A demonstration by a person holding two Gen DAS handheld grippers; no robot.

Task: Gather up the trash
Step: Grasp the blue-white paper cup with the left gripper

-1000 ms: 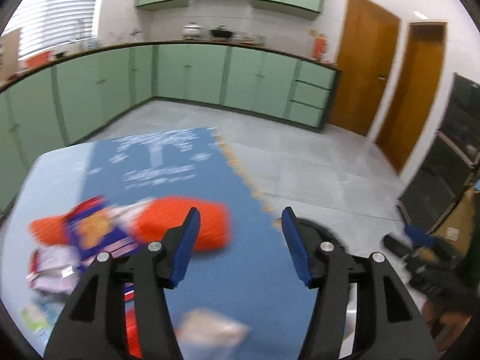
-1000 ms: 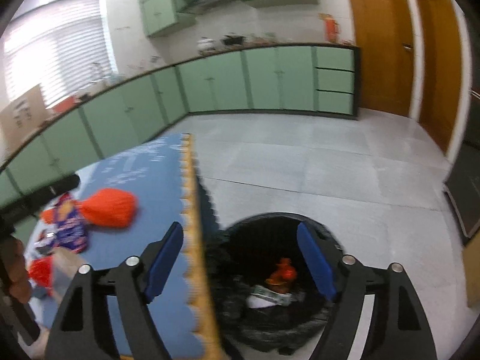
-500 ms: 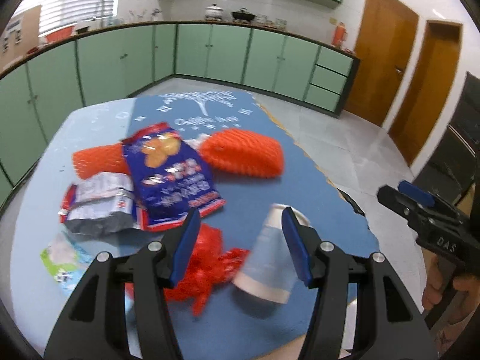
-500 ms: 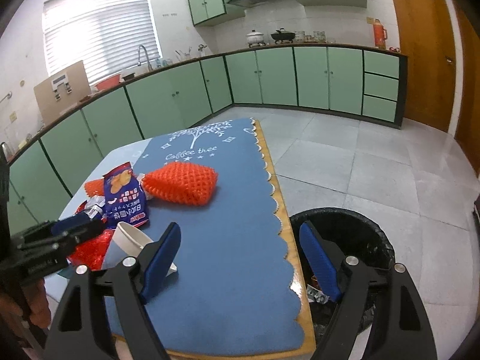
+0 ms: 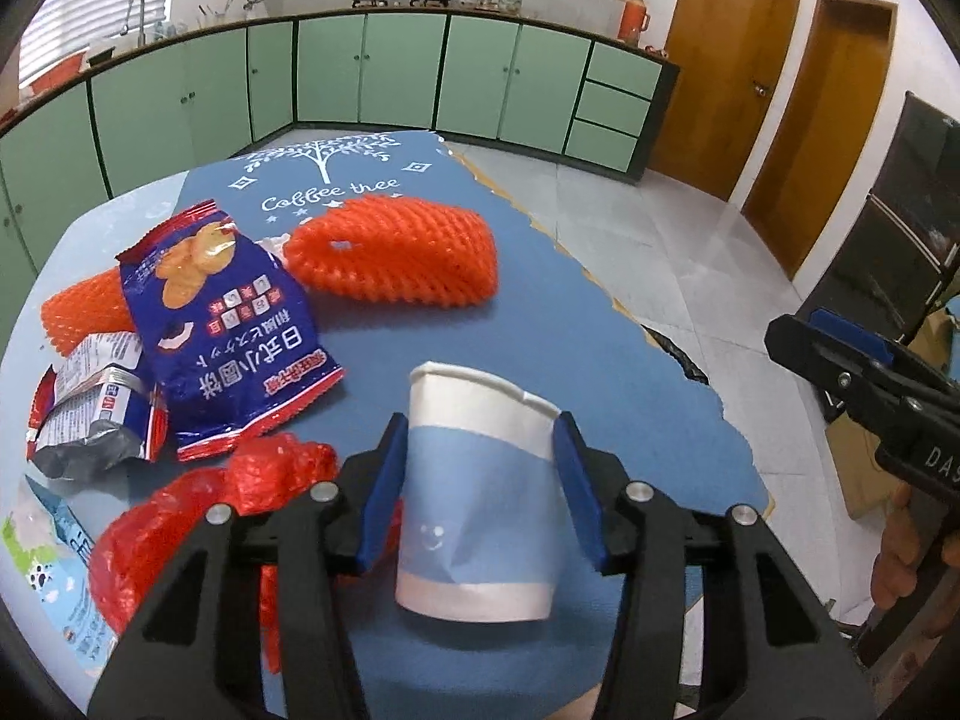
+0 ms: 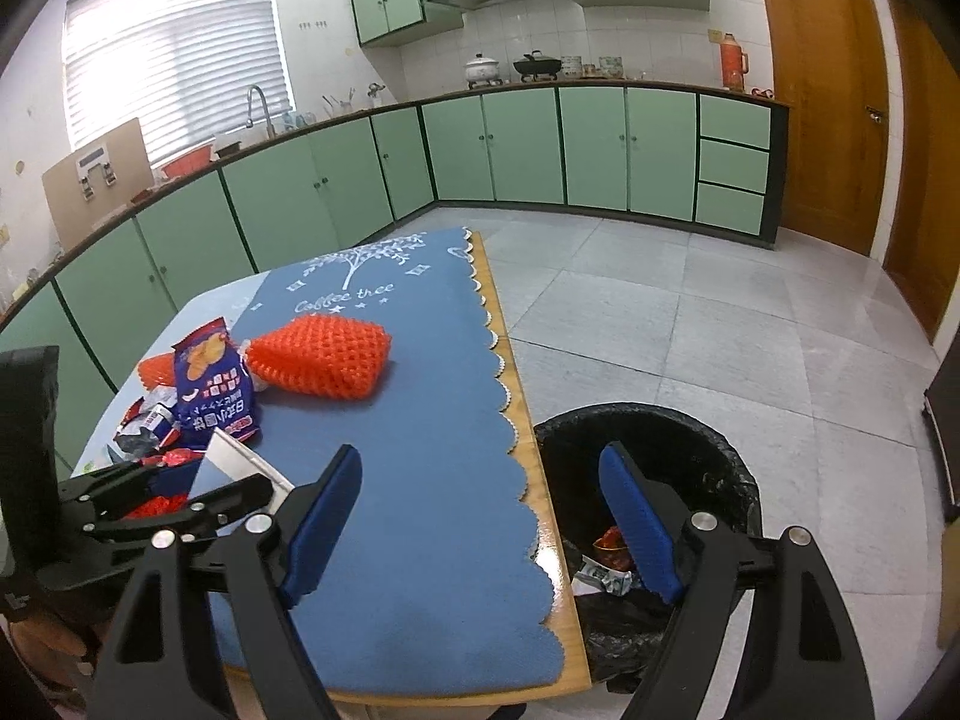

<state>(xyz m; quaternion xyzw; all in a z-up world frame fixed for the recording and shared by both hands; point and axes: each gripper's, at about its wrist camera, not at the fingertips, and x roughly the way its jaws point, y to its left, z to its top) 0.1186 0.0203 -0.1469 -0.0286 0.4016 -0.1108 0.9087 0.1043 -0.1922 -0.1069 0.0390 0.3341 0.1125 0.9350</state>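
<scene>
**Fingers astride the paper cup, bin part-filled**

Fingers point(image 5: 384, 498) of the left gripper point(image 5: 480, 492) stand wide apart on either side of a paper cup point(image 5: 477, 492), white with a blue band, lying on the blue table mat point(image 5: 540, 312). Pads sit just beside the cup walls; whether they touch yet, cannot tell. No squeeze or dent shows, so I judge the cup not yet gripped.

Left wrist view, around the cup: crumpled red mesh point(image 5: 198, 516) touching the left finger's outer side, a blue snack bag point(image 5: 228, 324) beyond it, an orange foam fruit net point(image 5: 396, 255) further back, a second orange net point(image 5: 84, 312) and a silver wrapper point(image 5: 96, 414) at far left. Right gripper point(image 5: 870, 384) visible at the right edge, well apart.

Right wrist view: right gripper point(image 6: 480, 522) spread wide, holding nothing, hovering over the mat's near edge. Black-lined trash bin point(image 6: 660, 438) stands on the floor just beside the table, already holding a few wrappers point(image 6: 606, 564).

Progress: some trash is binned; at least 6 pieces remain on the table. Obstruction: the red mesh crowds the left finger and could be snagged along with the cup.
</scene>
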